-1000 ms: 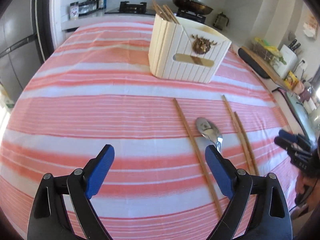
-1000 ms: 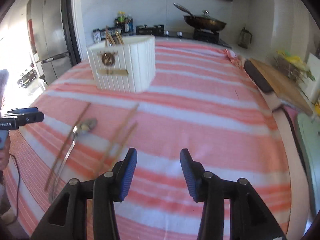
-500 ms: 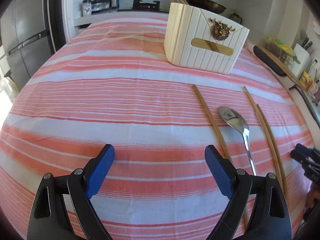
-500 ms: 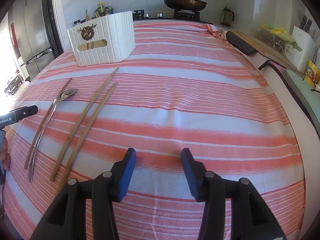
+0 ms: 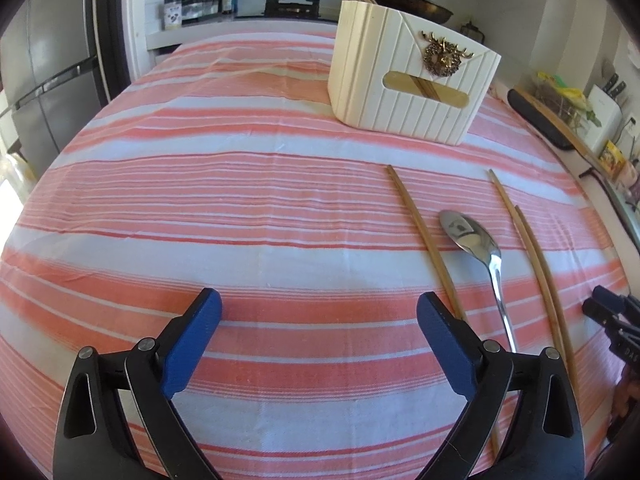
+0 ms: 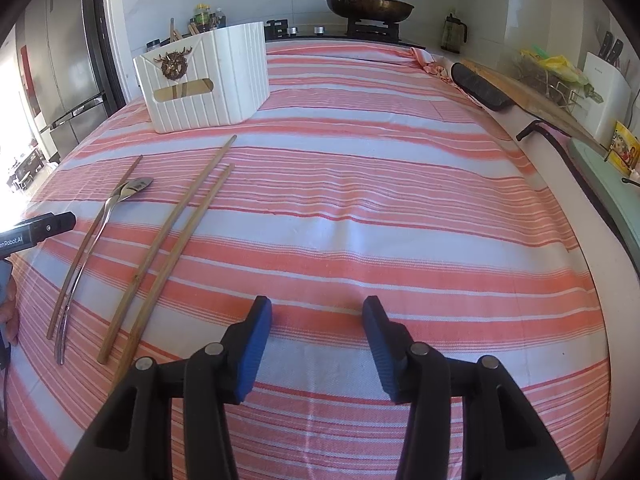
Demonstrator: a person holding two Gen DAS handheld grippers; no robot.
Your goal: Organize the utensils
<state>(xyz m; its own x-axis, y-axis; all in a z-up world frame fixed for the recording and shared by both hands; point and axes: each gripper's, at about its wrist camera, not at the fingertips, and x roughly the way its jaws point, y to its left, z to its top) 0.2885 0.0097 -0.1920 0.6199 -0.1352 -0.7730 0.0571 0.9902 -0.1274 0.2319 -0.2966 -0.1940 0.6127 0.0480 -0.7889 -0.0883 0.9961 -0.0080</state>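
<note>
So: desk (image 6: 400, 184) w/ striped cloth carries it all. White holder box (image 5: 412, 76) stands at the far side, some chopsticks already inside. Three loose chopsticks (image 5: 424, 240) lie w/ a spoon (image 5: 472, 236) between them, nearer the left gripper (image 5: 318, 344); its jaws are opening wide, nothing between. Right gripper (image 6: 316, 340) is part-open, empty, off to the side of the pile. Risk: sticks are thin, flat on cloth, close together, so jaws may snag fabric or nudge the spoon.
</note>
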